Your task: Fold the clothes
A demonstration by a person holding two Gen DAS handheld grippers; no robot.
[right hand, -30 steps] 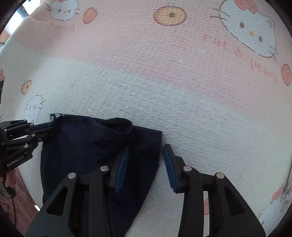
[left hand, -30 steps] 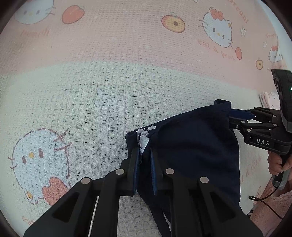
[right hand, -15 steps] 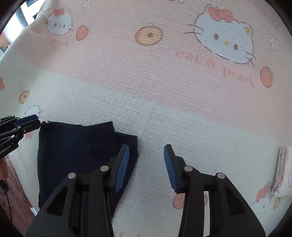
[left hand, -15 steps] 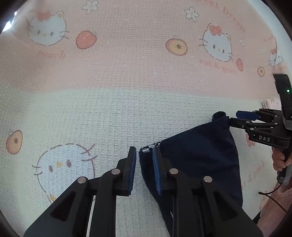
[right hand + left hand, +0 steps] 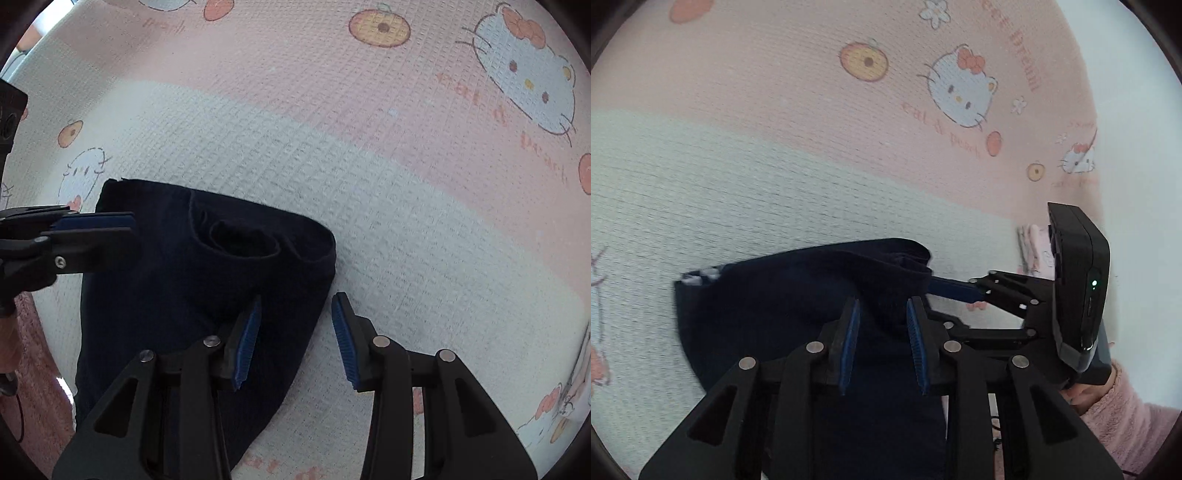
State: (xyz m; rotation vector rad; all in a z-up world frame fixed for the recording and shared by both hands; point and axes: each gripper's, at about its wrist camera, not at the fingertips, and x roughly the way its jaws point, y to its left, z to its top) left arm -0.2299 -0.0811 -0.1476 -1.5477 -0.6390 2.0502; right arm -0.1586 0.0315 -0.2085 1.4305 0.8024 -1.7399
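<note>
Dark navy garment (image 5: 177, 280): folded, lying on cartoon-print blanket (image 5: 406, 206). Left tongs (image 5: 882, 321): just been opening, parted above its near edge, gripping nothing. Right tongs (image 5: 295, 325): parted, empty, straddling its right edge.

Black grippers (image 5: 882, 314) — blue ribbed pads, silver rivets — fuzzy pink sleeve (image 5: 1126, 417).

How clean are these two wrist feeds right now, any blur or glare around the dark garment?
Left wrist: motion blur smears the dark navy folded garment and the pink-and-white cartoon-print waffle blanket; strong fisheye bending. Right wrist: sharper, garment folds readable, weave crisp; soft even light, no glare in either.
</note>
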